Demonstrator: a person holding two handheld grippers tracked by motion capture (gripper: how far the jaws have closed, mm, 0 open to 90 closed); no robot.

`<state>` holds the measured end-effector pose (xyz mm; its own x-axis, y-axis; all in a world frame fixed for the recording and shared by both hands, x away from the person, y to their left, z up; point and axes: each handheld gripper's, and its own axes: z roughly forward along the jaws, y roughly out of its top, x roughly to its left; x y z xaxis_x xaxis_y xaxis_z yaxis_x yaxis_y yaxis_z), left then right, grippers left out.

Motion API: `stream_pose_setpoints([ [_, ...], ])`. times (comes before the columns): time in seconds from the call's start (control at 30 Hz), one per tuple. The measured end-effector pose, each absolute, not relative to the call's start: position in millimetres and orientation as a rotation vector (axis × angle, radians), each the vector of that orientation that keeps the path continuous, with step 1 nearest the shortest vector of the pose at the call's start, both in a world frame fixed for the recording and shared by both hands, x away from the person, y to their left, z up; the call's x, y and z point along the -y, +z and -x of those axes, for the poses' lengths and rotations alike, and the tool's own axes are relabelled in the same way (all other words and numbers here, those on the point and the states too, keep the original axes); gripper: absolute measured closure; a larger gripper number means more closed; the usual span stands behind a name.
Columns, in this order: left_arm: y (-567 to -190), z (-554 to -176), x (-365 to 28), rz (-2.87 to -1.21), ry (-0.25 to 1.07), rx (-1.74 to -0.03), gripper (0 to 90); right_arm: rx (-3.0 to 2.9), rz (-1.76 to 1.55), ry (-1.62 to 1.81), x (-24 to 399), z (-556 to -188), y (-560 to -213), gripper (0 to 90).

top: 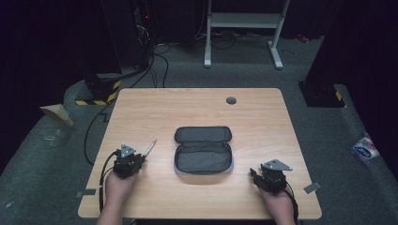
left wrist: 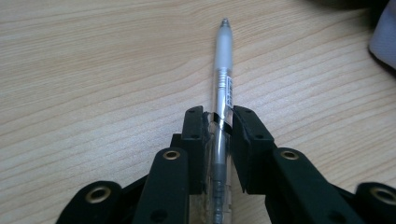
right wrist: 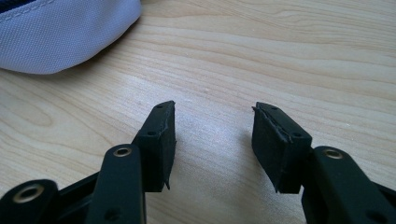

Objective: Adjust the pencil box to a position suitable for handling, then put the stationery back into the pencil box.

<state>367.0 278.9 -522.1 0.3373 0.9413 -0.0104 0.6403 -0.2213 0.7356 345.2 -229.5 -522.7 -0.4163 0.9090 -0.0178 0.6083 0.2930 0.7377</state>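
The left gripper (left wrist: 218, 121) clamps its fingers on the pen (left wrist: 222, 70), left of the open pouch (top: 203, 151). Next, probably: carry it right into the pouch (tip leading). The right gripper (right wrist: 213, 140) waits, fingers apart and empty.

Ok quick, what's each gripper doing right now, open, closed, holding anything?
Left gripper: closed on the pen, fingers clamped on its barrel.
Right gripper: open, nothing between its fingers, near the pencil case.

Dim rm: grey carpet (top: 244, 75), white stand (top: 244, 21) behind wood table (top: 197, 108).
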Motion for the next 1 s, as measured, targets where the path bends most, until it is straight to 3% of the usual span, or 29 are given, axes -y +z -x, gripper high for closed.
stream_pose_setpoints([
  [1.0,-478,-345,-260,-1.847,0.658,-1.177,76.7,-2.129,-1.360,0.924,229,-345,-523,49.2],
])
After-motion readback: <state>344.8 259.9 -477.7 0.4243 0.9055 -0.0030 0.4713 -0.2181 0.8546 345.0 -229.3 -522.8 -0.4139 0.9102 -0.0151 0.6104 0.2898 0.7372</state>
